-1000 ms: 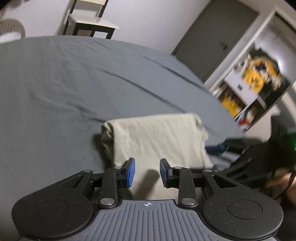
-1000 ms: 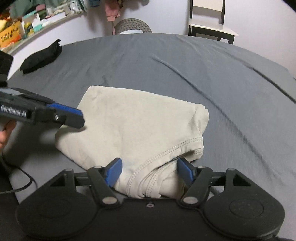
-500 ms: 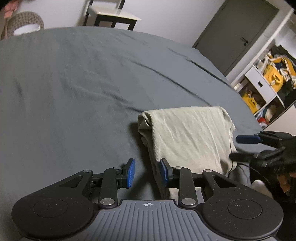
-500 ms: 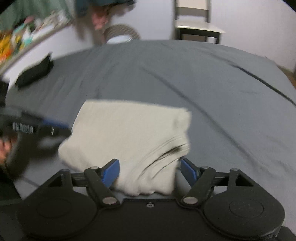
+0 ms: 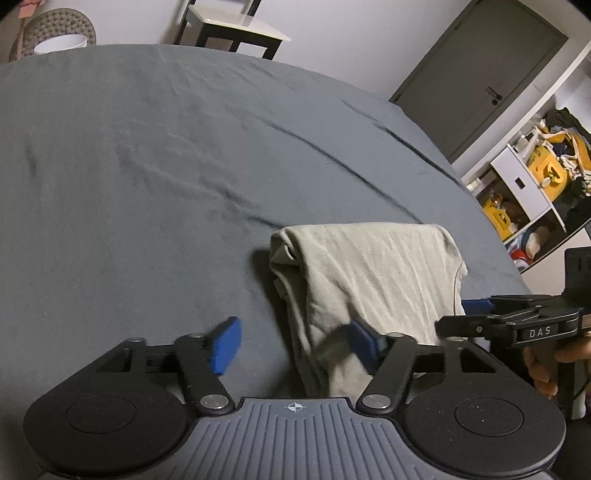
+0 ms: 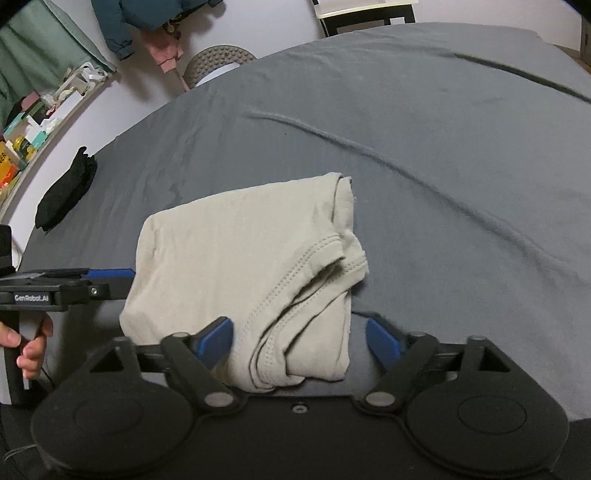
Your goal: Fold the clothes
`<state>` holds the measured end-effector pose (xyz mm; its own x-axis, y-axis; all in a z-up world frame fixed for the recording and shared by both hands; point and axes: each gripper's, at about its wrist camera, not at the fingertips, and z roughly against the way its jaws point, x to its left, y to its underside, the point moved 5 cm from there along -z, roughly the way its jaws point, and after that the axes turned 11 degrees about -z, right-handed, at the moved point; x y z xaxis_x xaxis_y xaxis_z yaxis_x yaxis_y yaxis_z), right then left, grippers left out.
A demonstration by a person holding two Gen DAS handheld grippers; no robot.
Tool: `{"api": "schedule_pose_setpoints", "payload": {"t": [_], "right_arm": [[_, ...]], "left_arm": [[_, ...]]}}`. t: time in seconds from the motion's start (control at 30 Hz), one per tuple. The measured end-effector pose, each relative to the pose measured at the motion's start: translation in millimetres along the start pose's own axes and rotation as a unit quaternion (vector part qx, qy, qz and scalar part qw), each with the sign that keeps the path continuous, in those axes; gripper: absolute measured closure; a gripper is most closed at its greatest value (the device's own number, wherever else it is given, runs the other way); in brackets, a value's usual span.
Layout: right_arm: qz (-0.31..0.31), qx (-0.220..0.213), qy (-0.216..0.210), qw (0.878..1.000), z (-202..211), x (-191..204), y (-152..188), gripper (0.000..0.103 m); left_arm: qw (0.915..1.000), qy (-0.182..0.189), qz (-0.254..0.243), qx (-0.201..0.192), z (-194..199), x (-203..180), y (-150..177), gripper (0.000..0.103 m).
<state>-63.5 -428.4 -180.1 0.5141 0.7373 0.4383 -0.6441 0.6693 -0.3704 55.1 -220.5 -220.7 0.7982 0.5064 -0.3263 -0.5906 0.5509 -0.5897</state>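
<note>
Folded beige cotton garment (image 6: 251, 266) lying on grey-sheeted bed (image 6: 443, 147), left hand-held gripper (image 5: 291, 343) spread wide astride its near edge, right hand-held gripper (image 6: 299, 338) likewise agape over its hem, crumpled black cloth (image 6: 66, 192) near bed edge, dark-legged chair (image 5: 236, 29) beyond

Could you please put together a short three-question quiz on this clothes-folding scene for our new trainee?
1. True or false: the beige garment lies folded on the grey bed sheet.
2. The left gripper is: A) shut on fabric, B) open, C) out of view.
3. What dark item lies near the sheet's far left edge in the right wrist view?

Key: 1 true. 2 B; the right gripper is open too. 3 a black cloth.
</note>
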Motion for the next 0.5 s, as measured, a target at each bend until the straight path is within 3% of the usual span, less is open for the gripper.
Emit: {"api": "schedule_pose_setpoints", "payload": {"t": [0.17,0.27,0.37,0.5], "right_arm": [[-0.008,0.001,-0.017,1.0,0.9,-1.3,-3.2,0.017],[-0.046,0.009,-0.061,0.997,5.1,-6.7,-7.6,0.017],[-0.088,0.023,-0.097,0.991,3.8,-11.3,-9.2,0.017],[-0.087,0.034,-0.102,0.99,-1.7,-10.4,-8.2,0.019]], "left_arm": [[0.9977,0.063,0.022,0.006,-0.5,-5.5,1.2,0.028],[0.9939,0.099,0.046,0.016,-3.2,-6.3,3.0,0.015],[0.9908,0.115,0.065,0.031,-11.8,-7.3,6.7,0.014],[0.9829,0.15,0.1,0.037,-27.0,-11.7,8.0,0.013]]}}
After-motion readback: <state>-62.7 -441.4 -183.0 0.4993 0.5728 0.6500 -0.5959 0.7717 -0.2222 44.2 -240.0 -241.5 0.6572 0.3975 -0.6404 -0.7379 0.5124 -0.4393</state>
